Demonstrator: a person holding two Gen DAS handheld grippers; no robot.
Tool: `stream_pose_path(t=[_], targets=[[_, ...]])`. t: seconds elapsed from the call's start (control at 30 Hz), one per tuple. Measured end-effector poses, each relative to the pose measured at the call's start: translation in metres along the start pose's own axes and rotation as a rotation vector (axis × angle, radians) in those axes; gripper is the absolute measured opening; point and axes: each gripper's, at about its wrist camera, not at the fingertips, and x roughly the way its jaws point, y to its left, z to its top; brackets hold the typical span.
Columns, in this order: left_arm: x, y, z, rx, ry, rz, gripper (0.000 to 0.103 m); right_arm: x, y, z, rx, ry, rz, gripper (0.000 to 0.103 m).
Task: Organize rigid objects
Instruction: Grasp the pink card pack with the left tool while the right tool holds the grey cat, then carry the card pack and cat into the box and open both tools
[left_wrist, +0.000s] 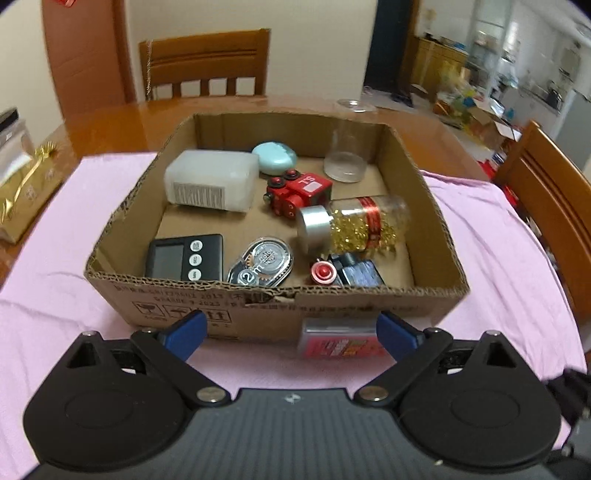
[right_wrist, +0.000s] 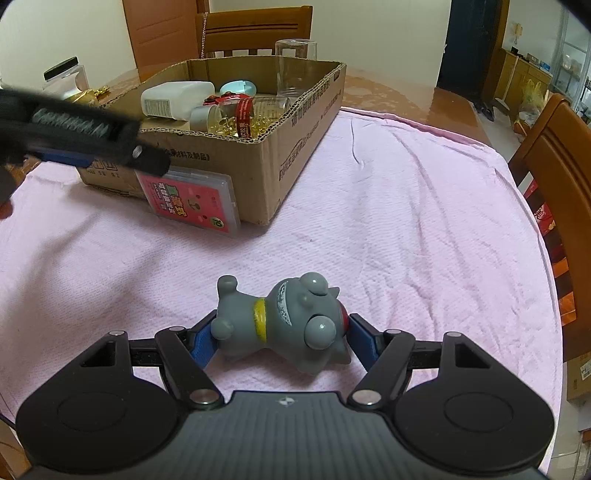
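card case (left_wrist: 338, 341) partly hidden behind tool finger, box print blurred, left tool (right_wrist: 88, 147) blurred

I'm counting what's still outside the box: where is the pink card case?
The pink card case leans against the cardboard box's near outer wall on the pink cloth, just beyond the left gripper.

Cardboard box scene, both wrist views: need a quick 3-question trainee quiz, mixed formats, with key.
1. True or false: the red-labelled card case lies inside the cardboard box.
2. Multiple choice: what sits between the right gripper fingers? A) black timer B) grey toy figure C) red toy vehicle
3. Fill in: the bottle of gold capsules in the box lies on its ____.

Key:
1. False. It leans on the box's outer wall, on the pink cloth, in front of the left gripper.
2. B, the grey toy figure.
3. Side.
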Motion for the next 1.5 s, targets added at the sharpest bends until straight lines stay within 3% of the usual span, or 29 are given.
stream_pose_path(t=[0.23,0.43,0.57,0.7,0.97,1.23,1.37,1.5], targets=[[0.008,0.006,-0.003,-0.046,0.02,-0.014,0.1,0.0,-0.001,-0.001,0.013,-0.001,-0.001,0.076],[-0.007,0.007,-0.016,0.027,0.071,0.002,0.097,0.0,-0.002,-0.001,0.007,0.0,0.005,0.076],[-0.017,-0.002,-0.017,0.089,0.047,-0.043,0.098,0.0,-0.001,-0.001,-0.004,-0.001,0.004,0.076],[0.0,-0.024,-0.019,0.152,0.072,-0.106,0.099,-0.001,0.001,-0.001,-0.019,-0.001,0.003,0.076],[0.04,-0.046,-0.032,0.201,0.143,-0.049,0.1,-0.001,0.001,-0.002,-0.014,-0.003,0.002,0.076],[0.034,-0.025,-0.039,0.193,0.143,-0.016,0.101,-0.001,-0.001,-0.002,-0.008,-0.003,0.008,0.076],[0.029,-0.029,-0.04,0.215,0.133,-0.031,0.091,0.0,-0.001,-0.001,-0.015,-0.001,0.005,0.076],[0.024,-0.031,-0.043,0.218,0.144,-0.035,0.09,0.0,0.0,0.001,-0.017,0.002,0.004,0.076]])
